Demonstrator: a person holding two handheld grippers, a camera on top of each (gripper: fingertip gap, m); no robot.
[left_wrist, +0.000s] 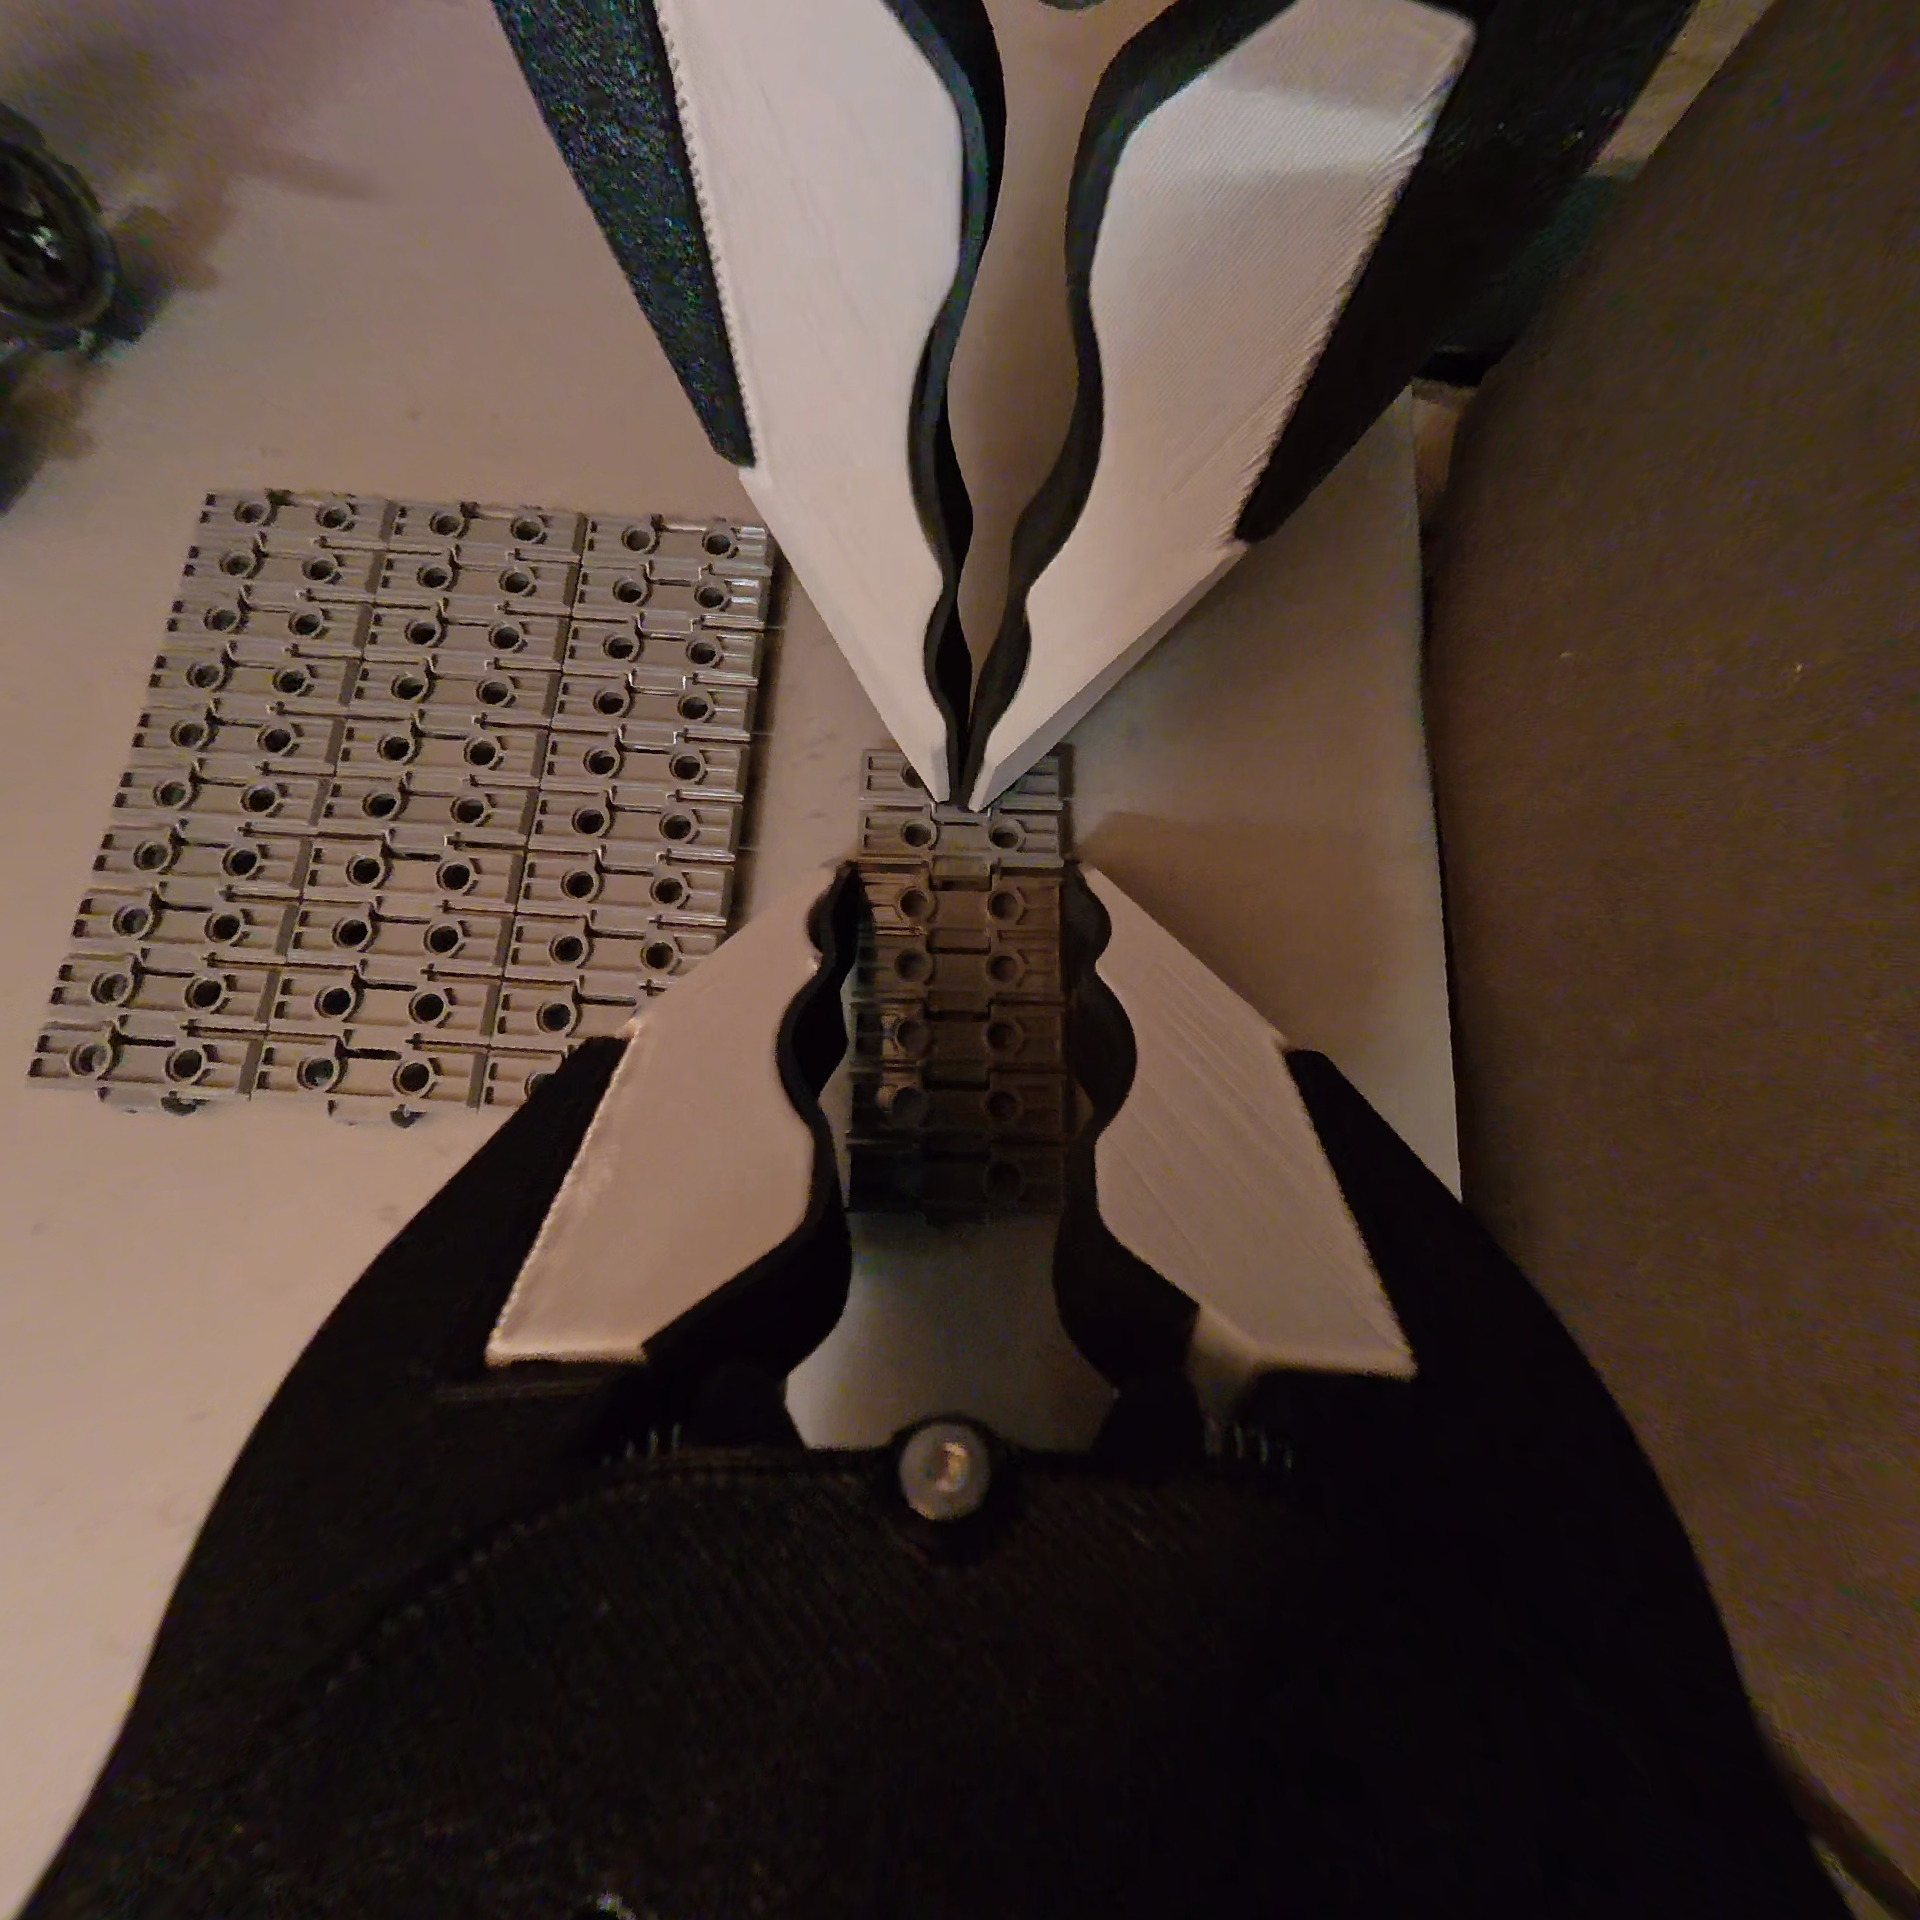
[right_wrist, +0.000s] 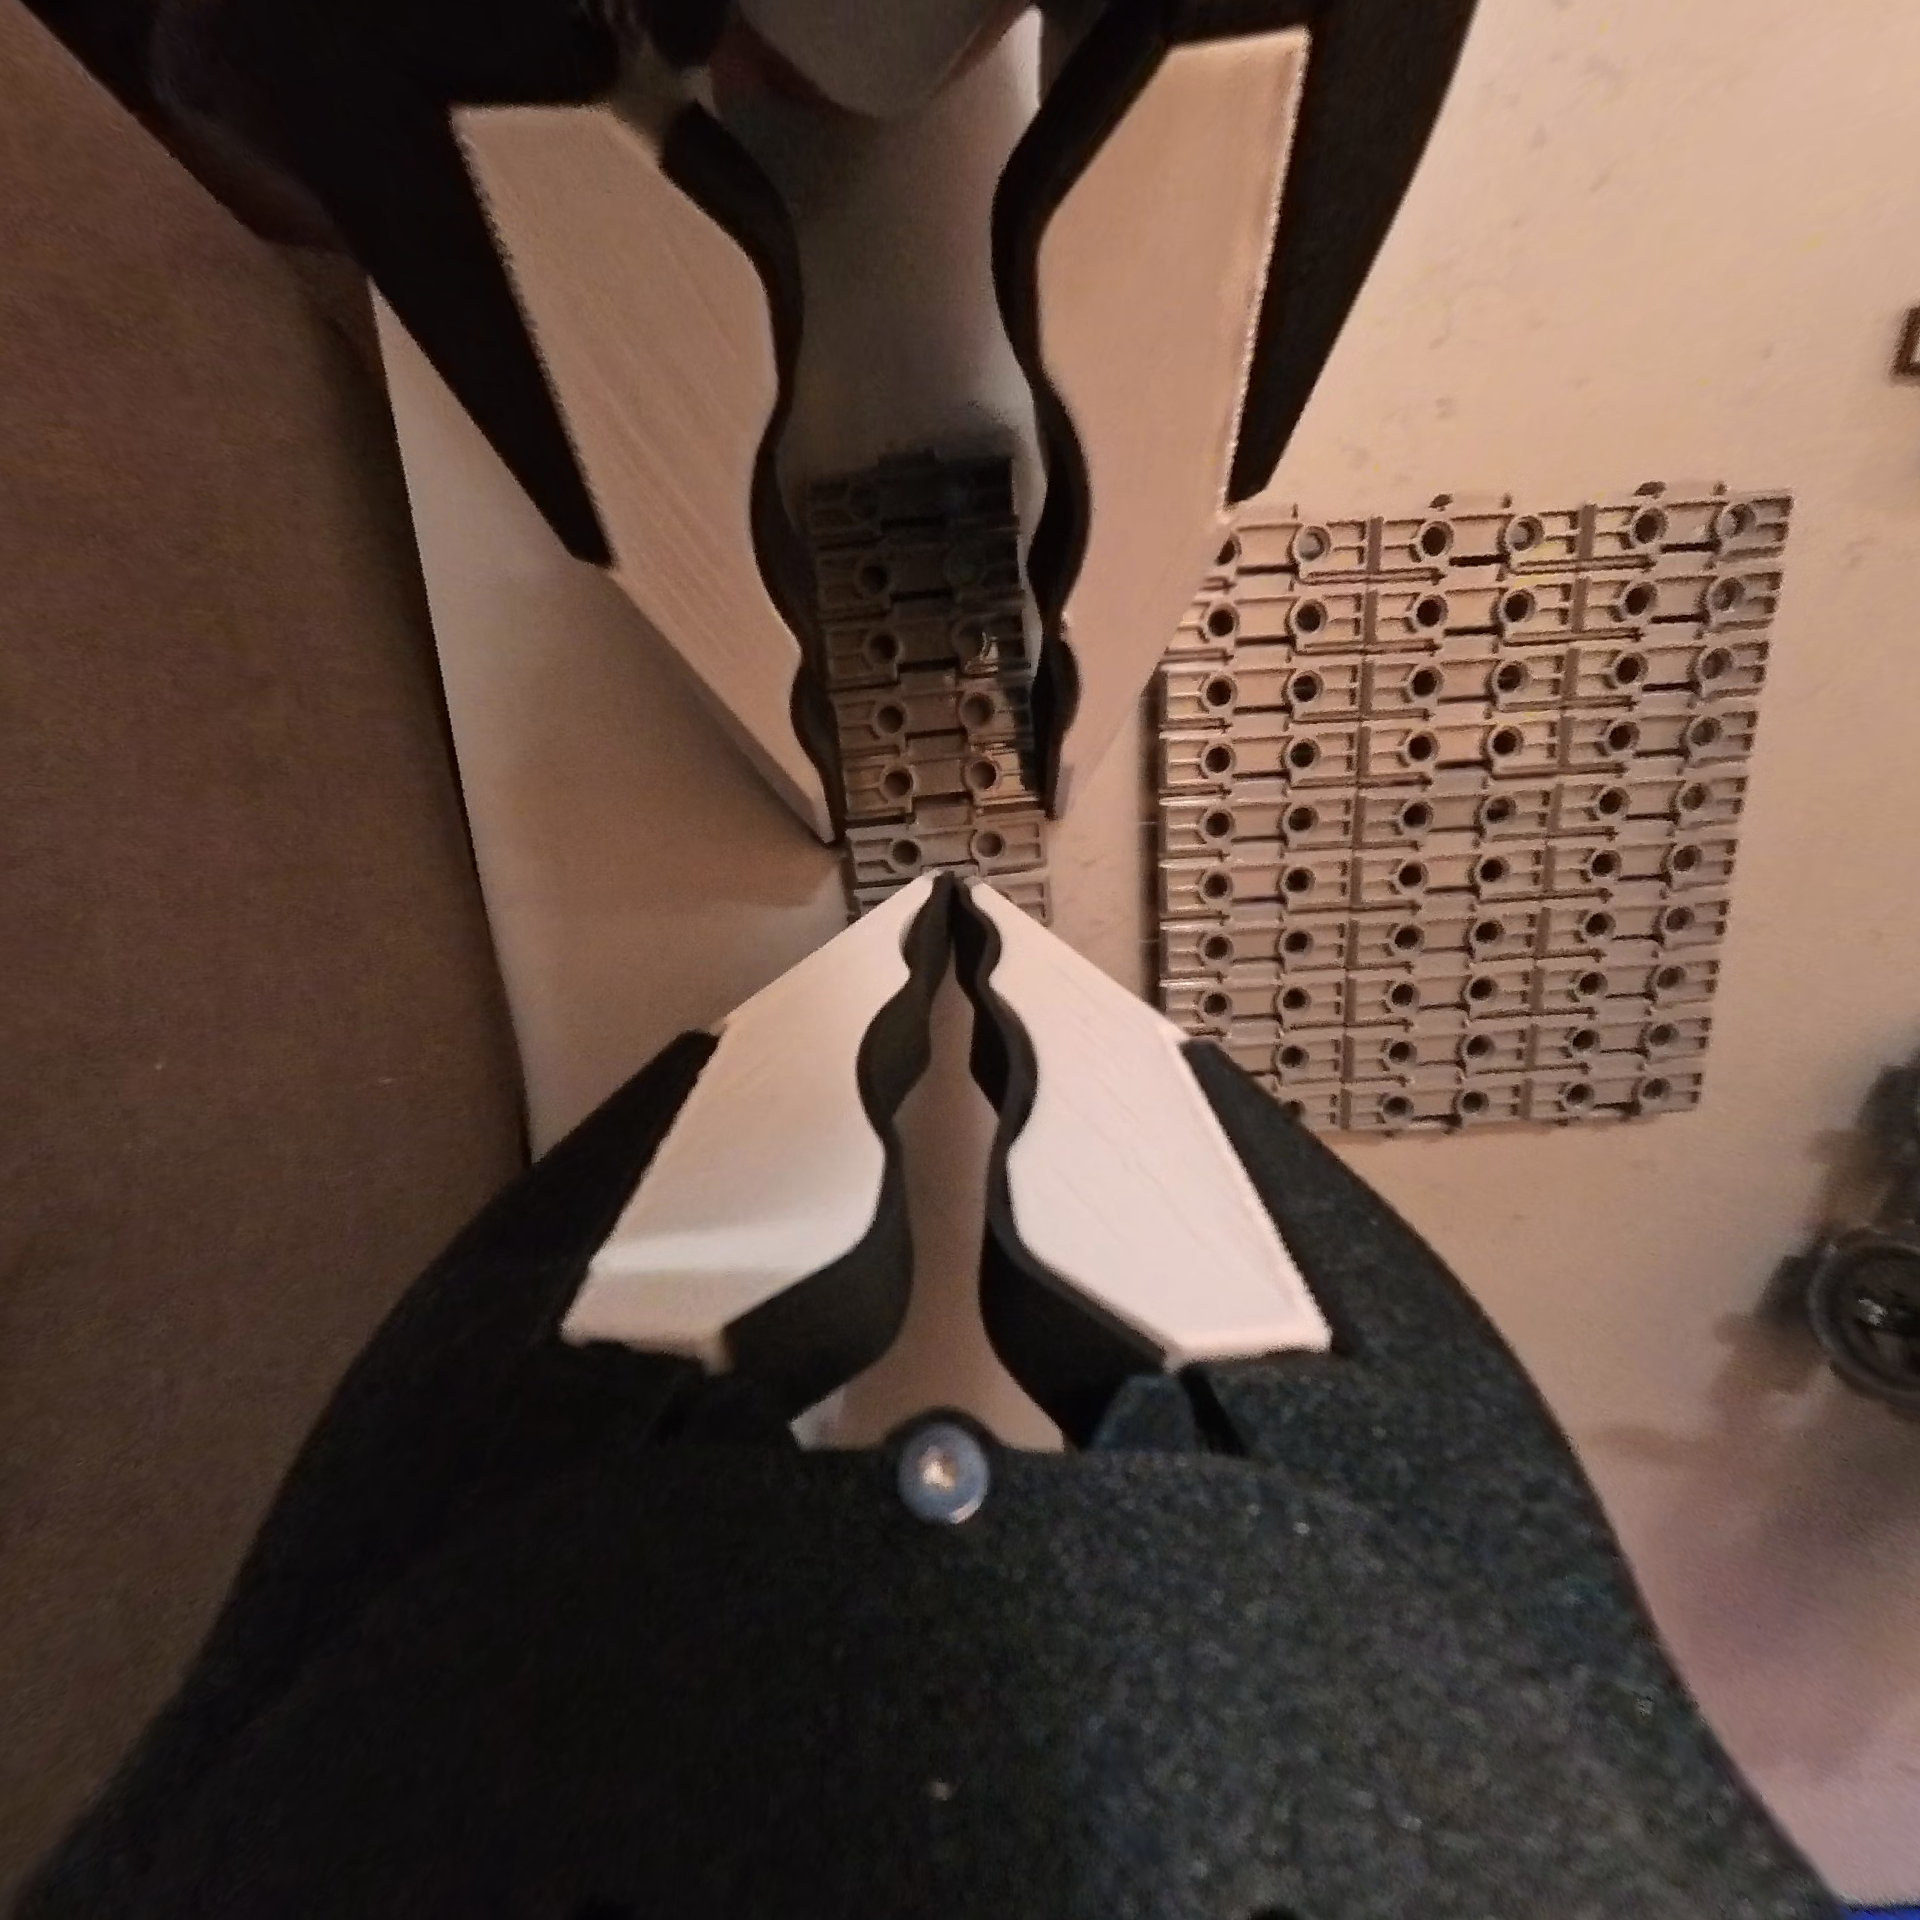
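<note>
**Grey strip held between two grippers**

Panel first: at the left of the left wrist view a wide grey plastic grid panel (left_wrist: 416, 800) of small holed blocks lies flat on the pale table (left_wrist: 312, 1299), with a dark blurred object (left_wrist: 42, 249) at the far left edge that is too unclear to name. Just right of the panel, apart from it, a narrow grey segmented strip (left_wrist: 961, 997) of the same blocks lies lengthwise near the table's right edge. The left gripper (left_wrist: 961, 894) straddles the strip's near part, its black wavy pads on either long side and apparently pressing them, clamped across its width. Opposite it, the right gripper (left_wrist: 966, 800) comes from the far end, its two tips brought together and touching the strip's far end; whether it pinches a rib there cannot be told. To the right, beyond the table's edge, lies brown floor (left_wrist: 1683, 935).

The strip looks light, hard and stiff within each block, probably jointed between blocks, so it may flex or snap apart; the long side edges seem the surest hold.
</note>
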